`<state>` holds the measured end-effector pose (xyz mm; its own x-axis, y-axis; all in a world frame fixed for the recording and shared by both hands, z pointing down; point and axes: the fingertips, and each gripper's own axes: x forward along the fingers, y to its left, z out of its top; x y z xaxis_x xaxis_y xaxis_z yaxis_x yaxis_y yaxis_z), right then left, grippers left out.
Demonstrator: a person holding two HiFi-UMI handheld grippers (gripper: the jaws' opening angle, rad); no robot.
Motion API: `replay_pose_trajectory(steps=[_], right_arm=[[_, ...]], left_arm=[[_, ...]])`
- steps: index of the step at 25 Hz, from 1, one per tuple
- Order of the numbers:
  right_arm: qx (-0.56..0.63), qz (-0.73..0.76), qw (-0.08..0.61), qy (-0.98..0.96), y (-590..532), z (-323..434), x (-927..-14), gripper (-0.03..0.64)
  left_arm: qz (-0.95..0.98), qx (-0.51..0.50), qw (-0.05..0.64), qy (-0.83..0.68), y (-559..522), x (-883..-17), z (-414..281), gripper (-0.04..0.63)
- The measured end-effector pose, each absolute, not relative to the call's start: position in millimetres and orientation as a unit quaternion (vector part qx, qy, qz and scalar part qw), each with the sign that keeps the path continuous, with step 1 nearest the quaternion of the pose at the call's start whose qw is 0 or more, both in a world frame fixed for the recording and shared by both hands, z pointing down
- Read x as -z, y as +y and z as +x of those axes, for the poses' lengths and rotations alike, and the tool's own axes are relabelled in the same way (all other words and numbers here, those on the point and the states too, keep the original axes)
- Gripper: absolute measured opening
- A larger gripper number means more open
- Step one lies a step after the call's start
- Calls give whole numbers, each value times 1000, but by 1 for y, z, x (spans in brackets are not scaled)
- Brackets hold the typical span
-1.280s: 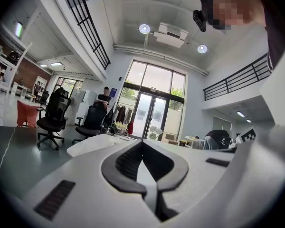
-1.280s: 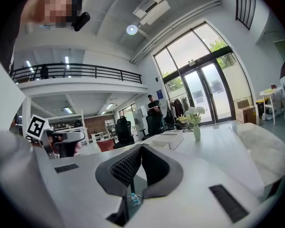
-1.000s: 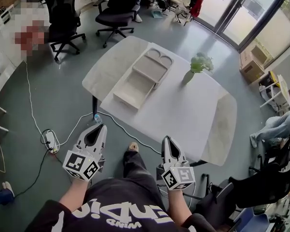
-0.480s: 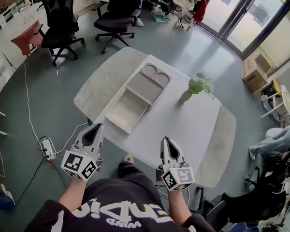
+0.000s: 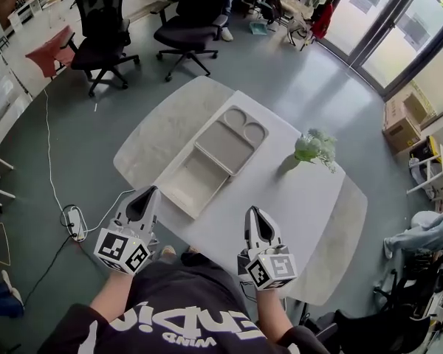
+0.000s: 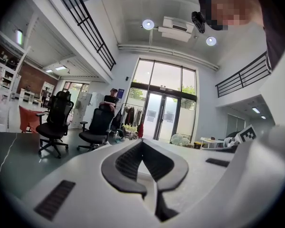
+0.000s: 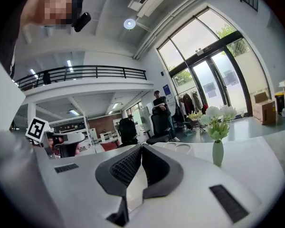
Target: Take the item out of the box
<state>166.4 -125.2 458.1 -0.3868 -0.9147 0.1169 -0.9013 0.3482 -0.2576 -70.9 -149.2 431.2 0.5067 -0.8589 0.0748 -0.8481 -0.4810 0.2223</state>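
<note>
A beige open box (image 5: 207, 161) lies on the white table (image 5: 295, 198). Its far half has two round recesses and its near half is a shallow rectangular tray. I cannot tell what is inside. My left gripper (image 5: 149, 191) is shut and empty, hanging over the floor just short of the table's near edge. Level with it on the right, my right gripper (image 5: 252, 212) is also shut and empty, at the table's near edge. Neither touches the box. In the left gripper view the left gripper (image 6: 142, 143) has its jaws meeting. In the right gripper view the right gripper (image 7: 141, 146) does too, with the box (image 7: 178, 146) ahead.
A vase of pale flowers (image 5: 314, 147) stands on the table right of the box. Black office chairs (image 5: 184, 28) and a red seat (image 5: 53, 54) stand beyond the table. A power strip with cables (image 5: 74, 223) lies on the floor at left. Cardboard boxes (image 5: 402, 120) sit at right.
The table and box have come nearer and lower in the head view as I walked towards them. Both grippers stayed shut and kept their pose in front of me.
</note>
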Motion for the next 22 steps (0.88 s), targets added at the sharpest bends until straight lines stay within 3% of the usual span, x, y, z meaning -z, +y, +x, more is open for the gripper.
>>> replay_pose_trajectory(steps=[14, 22], right_arm=[[129, -564, 40, 815, -147, 157, -448, 30], [127, -533, 14, 837, -152, 142, -438, 209]], left_arm=[[874, 20, 116, -472, -183, -434, -76, 9], [877, 21, 120, -464, -191, -437, -80, 9]])
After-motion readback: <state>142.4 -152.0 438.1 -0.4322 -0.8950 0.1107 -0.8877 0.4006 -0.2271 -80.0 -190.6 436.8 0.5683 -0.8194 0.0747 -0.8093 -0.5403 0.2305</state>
